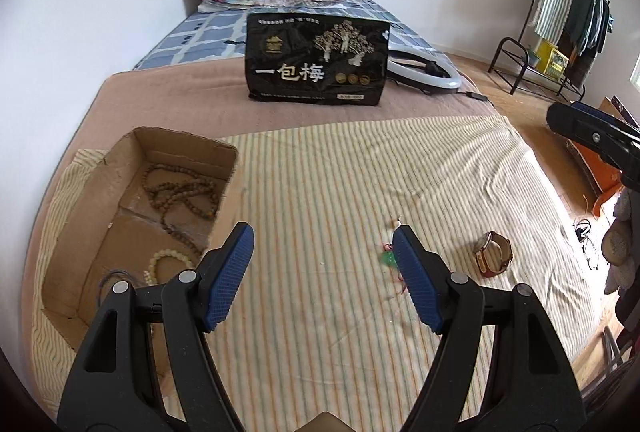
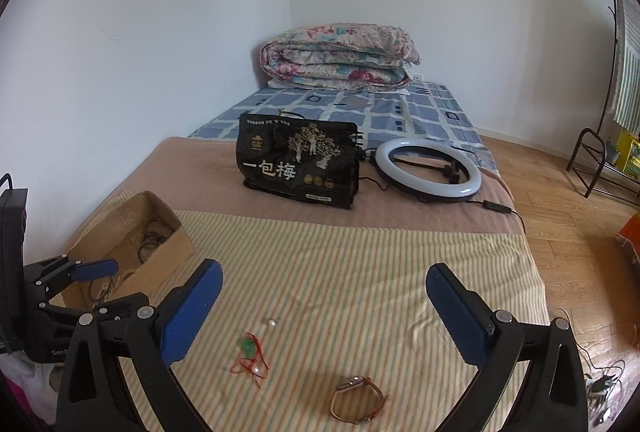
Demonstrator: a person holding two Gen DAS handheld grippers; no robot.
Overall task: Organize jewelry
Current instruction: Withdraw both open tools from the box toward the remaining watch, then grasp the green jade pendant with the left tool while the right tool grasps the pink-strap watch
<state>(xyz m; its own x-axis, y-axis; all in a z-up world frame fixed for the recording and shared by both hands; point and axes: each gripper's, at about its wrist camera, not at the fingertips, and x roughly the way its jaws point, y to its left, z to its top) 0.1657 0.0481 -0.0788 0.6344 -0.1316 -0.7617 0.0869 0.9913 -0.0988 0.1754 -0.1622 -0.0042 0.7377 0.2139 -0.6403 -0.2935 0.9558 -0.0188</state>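
Cardboard box (image 1: 132, 216) taken as landmark; it sits open-topped on the striped sheet (image 1: 320, 191), at that sheet's left edge.

Left wrist view only: box interior is readable. A long strand of brown beads (image 1: 180, 195) lies coiled in the box, toward its far end, with a pale bead bracelet (image 1: 166, 262) at its near end. The red-string pendant is half hidden here behind a fingertip.

Right wrist view only: the red-string pendant (image 2: 250, 354) with a green stone shows whole, lying on the sheet right of the box, nearer the camera. A loose pearl (image 2: 272, 322) lies apart from it, just beyond it. The ring light (image 2: 428, 167) shows complete, well beyond the box on the brown blanket (image 2: 200, 167), right of the black snack bag (image 2: 298, 163).

Both views: wristwatch (image 1: 494, 254) with a brown strap lies on the sheet, farther right of the box than the pendant.

Left gripper (image 1: 323, 238) hangs above the sheet just right of the box's near end, tilted downward, jaws fairly wide, nothing between them. Seen side-on in the right wrist view, its fingertip (image 2: 96, 269) overlaps the box's near end.

Right gripper (image 2: 323, 274) is angled down over the sheet well right of the box, jaws spread fully, empty; pendant and watch lie below the gap, untouched.
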